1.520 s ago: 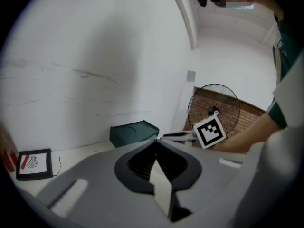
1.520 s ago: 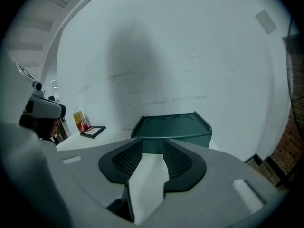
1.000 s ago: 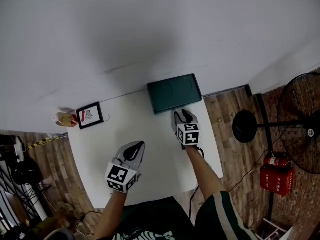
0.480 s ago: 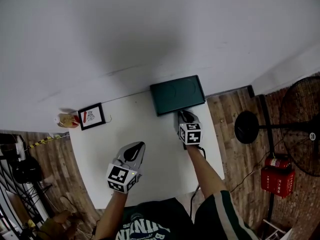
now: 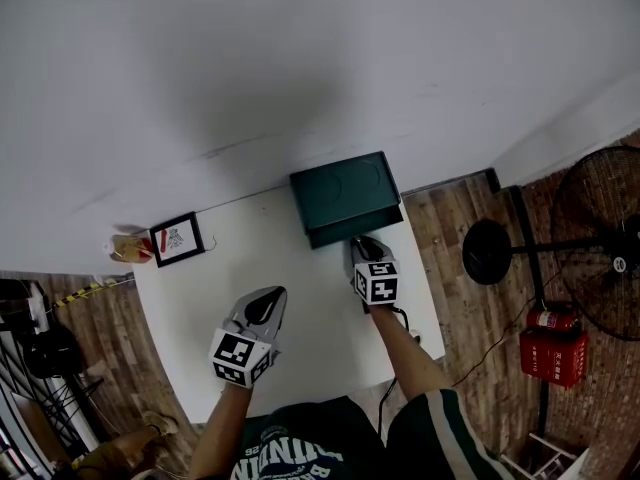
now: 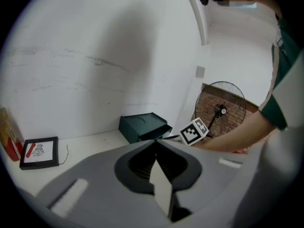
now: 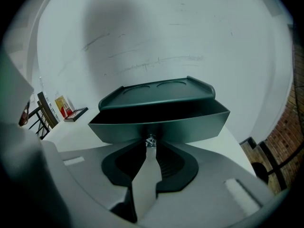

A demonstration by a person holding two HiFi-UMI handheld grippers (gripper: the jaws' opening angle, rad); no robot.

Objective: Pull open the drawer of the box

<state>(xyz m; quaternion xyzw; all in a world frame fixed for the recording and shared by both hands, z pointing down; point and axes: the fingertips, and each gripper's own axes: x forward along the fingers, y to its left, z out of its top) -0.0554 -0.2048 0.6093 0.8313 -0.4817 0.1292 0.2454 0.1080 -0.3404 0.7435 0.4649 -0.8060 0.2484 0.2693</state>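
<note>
A dark green box (image 5: 345, 190) stands at the back of the white table (image 5: 300, 268), against the wall. Its drawer (image 7: 159, 125) stands partly out toward me, dark inside. My right gripper (image 7: 151, 145) is shut on the small shiny knob (image 7: 151, 141) at the middle of the drawer front. In the head view the right gripper (image 5: 362, 242) sits right at the drawer's edge (image 5: 355, 230). My left gripper (image 5: 271, 294) hovers over the table's near left part, shut and empty, well apart from the box (image 6: 142, 126).
A black picture frame (image 5: 177, 238) and a small yellow-red packet (image 5: 130, 248) sit at the table's back left corner. On the wooden floor to the right stand a fan (image 5: 600, 258) and a red fire extinguisher (image 5: 553, 343). The wall rises directly behind the box.
The drawer front has come out of the box toward me, and the right gripper has drawn back with it. The left gripper has stayed where it was.
</note>
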